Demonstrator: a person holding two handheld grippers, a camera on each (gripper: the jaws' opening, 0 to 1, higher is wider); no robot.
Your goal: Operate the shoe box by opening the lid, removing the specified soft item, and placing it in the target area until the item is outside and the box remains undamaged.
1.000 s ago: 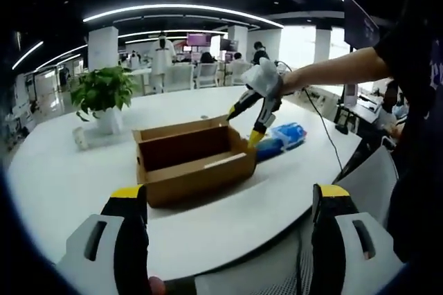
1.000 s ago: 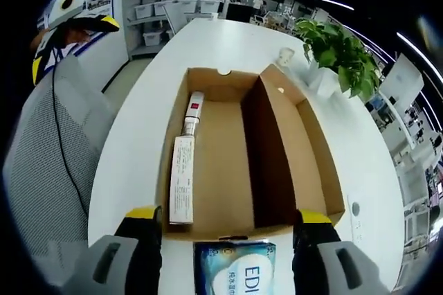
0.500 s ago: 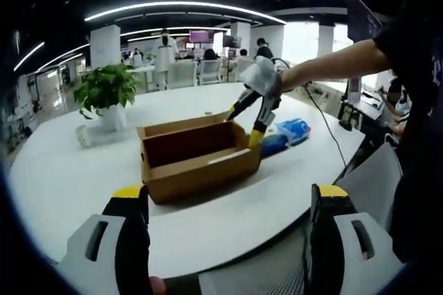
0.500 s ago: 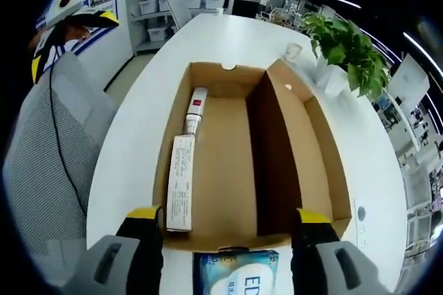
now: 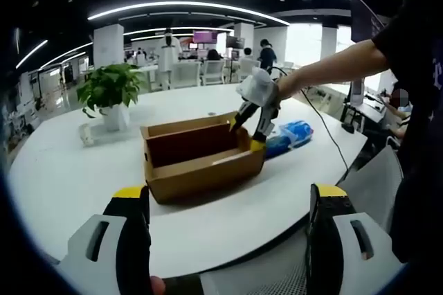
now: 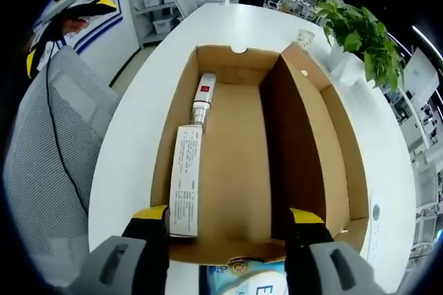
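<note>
Right gripper (image 6: 227,220): advanced over shoe box (image 6: 256,163), jaws spread, empty. Blue soft pack (image 5: 287,136): on table (image 5: 62,170) beside box. Left gripper (image 5: 225,201): jaws spread, empty.

Brown shoe box (image 5: 201,160) open on table; blue soft pack (image 5: 287,136) outside, just beside it.

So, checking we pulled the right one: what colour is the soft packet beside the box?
Blue soft plastic packet, clearest in the left gripper view.
</note>
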